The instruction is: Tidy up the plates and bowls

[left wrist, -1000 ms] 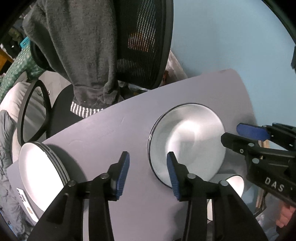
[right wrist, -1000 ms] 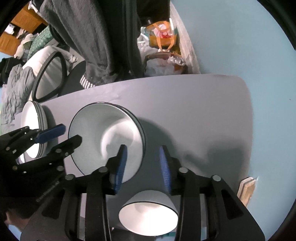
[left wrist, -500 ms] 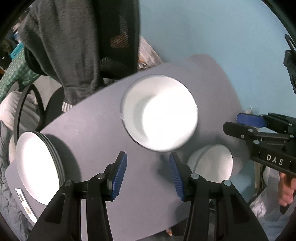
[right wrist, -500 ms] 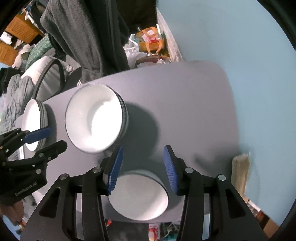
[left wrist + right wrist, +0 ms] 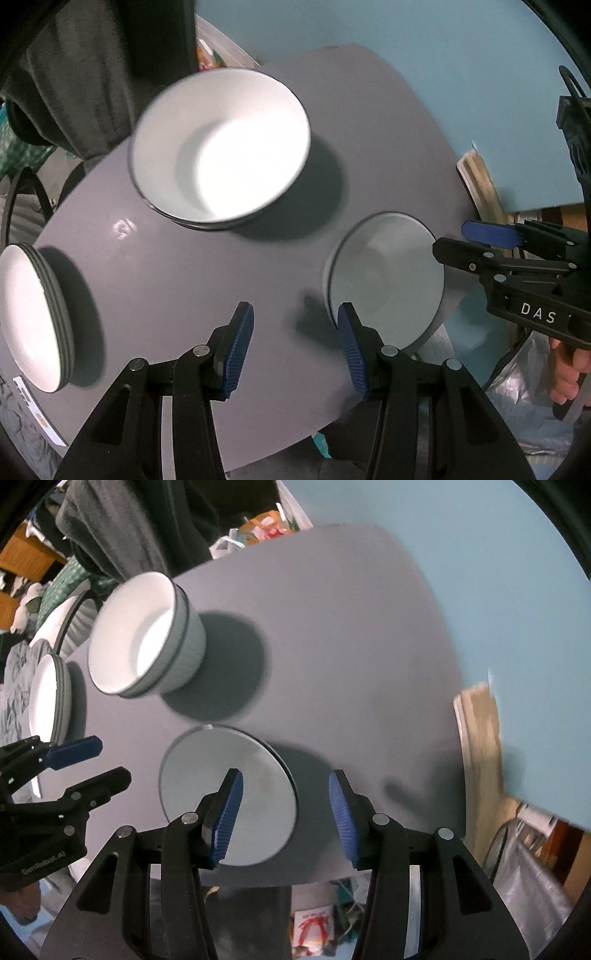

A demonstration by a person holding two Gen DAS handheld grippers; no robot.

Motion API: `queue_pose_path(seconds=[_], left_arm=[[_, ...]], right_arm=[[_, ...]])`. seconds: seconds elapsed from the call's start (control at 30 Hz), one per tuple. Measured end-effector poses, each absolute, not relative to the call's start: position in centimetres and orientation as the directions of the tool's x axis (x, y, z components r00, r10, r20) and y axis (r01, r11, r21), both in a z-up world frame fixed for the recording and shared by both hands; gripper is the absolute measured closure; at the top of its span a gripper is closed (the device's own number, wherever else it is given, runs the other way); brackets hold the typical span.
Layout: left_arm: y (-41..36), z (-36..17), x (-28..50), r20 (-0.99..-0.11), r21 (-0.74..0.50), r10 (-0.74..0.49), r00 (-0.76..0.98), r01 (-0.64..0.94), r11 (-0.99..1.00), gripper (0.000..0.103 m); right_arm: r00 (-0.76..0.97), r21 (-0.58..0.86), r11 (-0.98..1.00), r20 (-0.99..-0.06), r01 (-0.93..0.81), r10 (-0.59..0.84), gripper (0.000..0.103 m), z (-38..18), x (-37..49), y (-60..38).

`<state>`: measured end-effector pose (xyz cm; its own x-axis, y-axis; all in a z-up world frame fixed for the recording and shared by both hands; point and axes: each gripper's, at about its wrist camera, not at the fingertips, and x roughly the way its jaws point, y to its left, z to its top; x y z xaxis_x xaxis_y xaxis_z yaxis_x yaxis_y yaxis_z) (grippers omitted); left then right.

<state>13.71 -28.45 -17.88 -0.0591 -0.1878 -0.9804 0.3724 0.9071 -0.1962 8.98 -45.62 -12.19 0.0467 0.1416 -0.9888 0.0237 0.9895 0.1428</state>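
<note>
Bowls and plates spread across the grey tabletop (image 5: 207, 295), both tools empty above it.

Stacked bowls (image 5: 221, 147), white inside with dark rims, sit toward the far side of the tabletop; right wrist view shows two nested, with ribbed outer walls. Single bowl (image 5: 386, 277) stands alone near the front edge, apart from the stack, shaded grey. Plate stack (image 5: 33, 317) sits at the left end, well apart from both. Left tool (image 5: 295, 350): blue-padded fingers spread wide, gripping nothing, right finger overlapping the single bowl's near rim in view; contact cannot be told. Right tool (image 5: 286, 818): fingers apart, empty, left finger in front of the single bowl's face. Dark chair (image 5: 110, 55) with grey cloth behind the tabletop; pale blue wall (image 5: 424, 44) beyond.
</note>
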Motion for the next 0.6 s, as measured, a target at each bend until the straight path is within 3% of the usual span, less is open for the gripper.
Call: queue_pose_path(seconds=[0.6], left_arm=[[-31.7, -22.5, 13.5, -0.975, -0.218, -0.182, -0.131, 0.366, 0.905, 0.051]], right_arm=[[0.021, 0.178, 0.983, -0.984, 0.038, 0.178, 0.056, -16.1, 8.9, -45.3]])
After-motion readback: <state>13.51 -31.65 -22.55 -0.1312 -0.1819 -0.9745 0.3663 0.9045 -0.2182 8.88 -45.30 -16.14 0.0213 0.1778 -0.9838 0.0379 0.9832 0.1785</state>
